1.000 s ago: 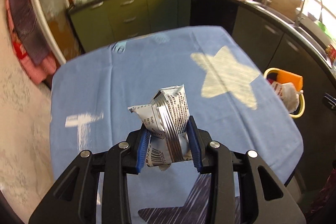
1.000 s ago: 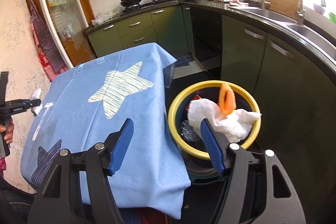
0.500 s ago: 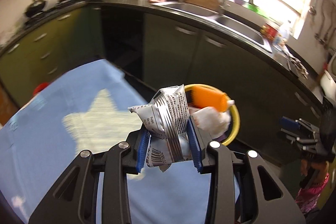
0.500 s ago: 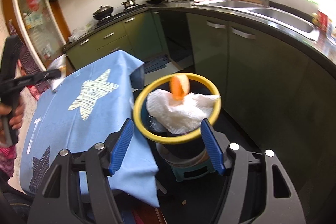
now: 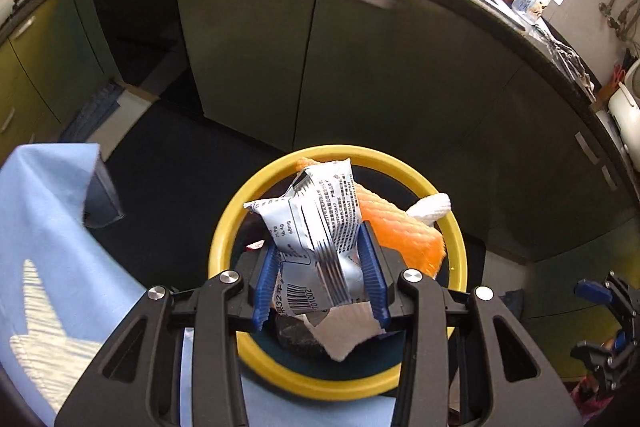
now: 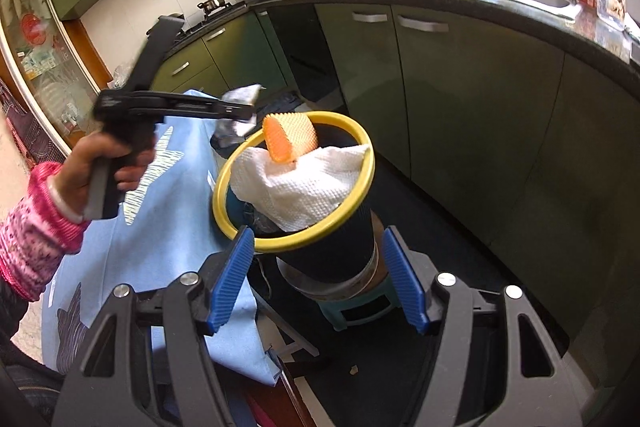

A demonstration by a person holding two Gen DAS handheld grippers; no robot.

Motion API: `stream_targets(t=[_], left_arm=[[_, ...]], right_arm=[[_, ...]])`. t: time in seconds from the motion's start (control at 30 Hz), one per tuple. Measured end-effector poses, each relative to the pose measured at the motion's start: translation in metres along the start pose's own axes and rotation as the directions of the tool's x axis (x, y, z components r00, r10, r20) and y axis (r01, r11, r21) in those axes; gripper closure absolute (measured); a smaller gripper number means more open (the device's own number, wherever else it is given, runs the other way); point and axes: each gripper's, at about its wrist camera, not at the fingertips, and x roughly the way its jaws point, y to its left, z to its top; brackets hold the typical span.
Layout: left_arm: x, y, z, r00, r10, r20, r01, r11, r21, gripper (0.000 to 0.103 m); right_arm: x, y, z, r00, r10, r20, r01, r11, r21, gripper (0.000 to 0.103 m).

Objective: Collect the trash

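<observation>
The tabletop [image 6: 160, 239], under its blue cloth at the left of the right wrist frame, shows no trash. The bin [image 5: 456, 243], low centre in the left wrist frame, already holds a paper towel [image 6: 304, 187] and an orange net [image 6: 290, 139]. The left gripper [image 5: 320, 279] has swung from above the cloth to over the bin. Its fingers have just been widening, the wrapper [image 5: 316, 227] between them, seemingly barely gripped and not yet dropped. The right gripper [image 6: 320, 283] hangs spread and empty, closer to the bin than before.

A blue star-print cloth [image 6: 168, 239] covers the table — nothing else visibly rests there.
</observation>
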Motion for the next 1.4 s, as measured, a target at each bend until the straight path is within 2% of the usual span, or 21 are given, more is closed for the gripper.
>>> stream_targets(t=[0.13, 0.17, 0.4, 0.53, 0.7, 0.73, 0.9, 0.93, 1.03, 1.07, 1.13, 1.17, 1.2, 1.3, 1.37, 1.4], left_arm=[[0.014, 0.004, 0.005, 1.0, -0.021, -0.012, 0.02, 1.0, -0.015, 0.031], [0.015, 0.004, 0.005, 1.0, -0.024, -0.011, 0.024, 1.0, -0.015, 0.027], [-0.006, 0.011, -0.011, 0.998, -0.06, 0.026, 0.061, 0.998, -0.027, 0.026], [-0.052, 0.011, -0.039, 0.991, -0.042, 0.129, 0.044, 0.999, -0.016, 0.018], [-0.126, 0.016, -0.097, 0.963, 0.012, 0.269, -0.001, 0.999, -0.038, 0.01], [-0.143, 0.018, -0.112, 0.955, 0.028, 0.295, -0.014, 0.999, -0.047, 0.005], [-0.227, 0.03, -0.192, 0.891, 0.161, 0.424, -0.115, 0.984, -0.133, 0.005], [-0.247, 0.035, -0.215, 0.871, 0.214, 0.443, -0.147, 0.973, -0.18, 0.005], [-0.285, 0.05, -0.265, 0.838, 0.311, 0.448, -0.202, 0.94, -0.276, 0.005], [-0.297, 0.056, -0.284, 0.823, 0.353, 0.444, -0.227, 0.922, -0.314, 0.005], [-0.323, 0.065, -0.324, 0.771, 0.463, 0.438, -0.291, 0.867, -0.405, 0.005], [-0.336, 0.069, -0.344, 0.738, 0.52, 0.429, -0.322, 0.831, -0.454, 0.005], [-0.345, 0.073, -0.359, 0.717, 0.556, 0.42, -0.34, 0.806, -0.485, 0.005], [-0.374, 0.079, -0.409, 0.645, 0.669, 0.37, -0.393, 0.705, -0.591, 0.005], [-0.387, 0.078, -0.433, 0.62, 0.708, 0.338, -0.414, 0.661, -0.626, 0.005], [-0.392, 0.077, -0.442, 0.612, 0.719, 0.329, -0.42, 0.649, -0.635, 0.005]], right_arm=[[0.002, -0.002, -0.001, 1.0, 0.003, -0.004, -0.003, 1.0, 0.002, 0.04], [0.002, -0.002, -0.002, 1.0, 0.004, -0.004, -0.004, 1.0, 0.003, 0.04], [0.004, 0.004, -0.004, 1.0, 0.027, -0.004, -0.027, 1.0, 0.0, 0.039], [0.004, 0.013, -0.005, 0.999, 0.047, -0.002, -0.047, 0.999, -0.016, 0.038], [0.003, 0.032, -0.005, 0.998, 0.068, 0.0, -0.068, 0.996, -0.059, 0.038], [0.002, 0.037, -0.005, 0.997, 0.071, 0.002, -0.071, 0.995, -0.068, 0.038], [0.0, 0.062, -0.006, 0.994, 0.106, 0.01, -0.104, 0.988, -0.113, 0.035], [0.0, 0.069, -0.006, 0.993, 0.114, 0.009, -0.112, 0.986, -0.122, 0.034], [-0.002, 0.092, -0.006, 0.991, 0.132, 0.013, -0.128, 0.977, -0.168, 0.027], [-0.003, 0.103, -0.006, 0.99, 0.138, 0.017, -0.132, 0.972, -0.194, 0.025], [-0.008, 0.122, -0.008, 0.988, 0.151, 0.027, -0.141, 0.961, -0.238, 0.016], [-0.011, 0.134, -0.008, 0.986, 0.163, 0.035, -0.148, 0.953, -0.263, 0.015], [-0.015, 0.143, -0.009, 0.984, 0.173, 0.042, -0.155, 0.947, -0.281, 0.012], [-0.025, 0.166, -0.01, 0.976, 0.211, 0.061, -0.181, 0.932, -0.315, 0.007], [-0.031, 0.181, -0.012, 0.971, 0.226, 0.072, -0.191, 0.924, -0.332, 0.007], [-0.034, 0.188, -0.013, 0.971, 0.223, 0.083, -0.183, 0.922, -0.342, 0.007]])
